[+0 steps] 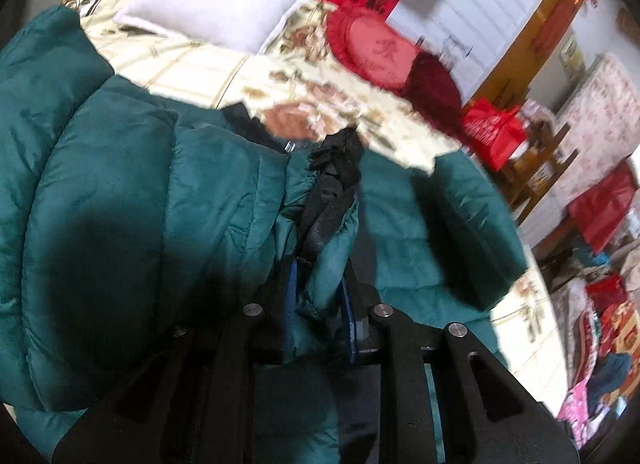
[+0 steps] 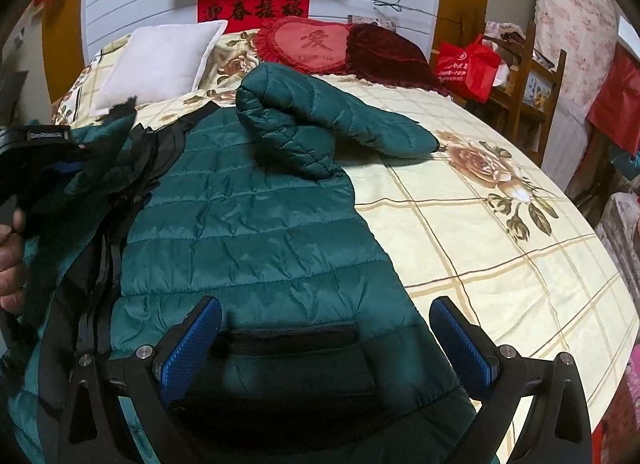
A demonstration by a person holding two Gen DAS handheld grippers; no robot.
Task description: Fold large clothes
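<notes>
A dark green quilted jacket (image 2: 256,216) lies spread on the floral bedspread (image 2: 500,248), one sleeve (image 2: 320,120) bent across its upper part. In the left wrist view my left gripper (image 1: 320,264) is shut on a bunched fold of the jacket (image 1: 328,268) with black lining, held over the jacket's body (image 1: 120,204). My right gripper (image 2: 324,320) hangs open above the jacket's lower hem, nothing between its blue pads (image 2: 192,344). The left gripper (image 2: 44,152) and a hand (image 2: 10,260) show at the left edge of the right wrist view.
A white pillow (image 2: 160,64), a red heart cushion (image 2: 312,44) and a maroon cushion (image 2: 388,52) lie at the head of the bed. A red bag (image 2: 468,64) and wooden shelf (image 2: 532,76) stand to the right. Bare bedspread stretches right of the jacket.
</notes>
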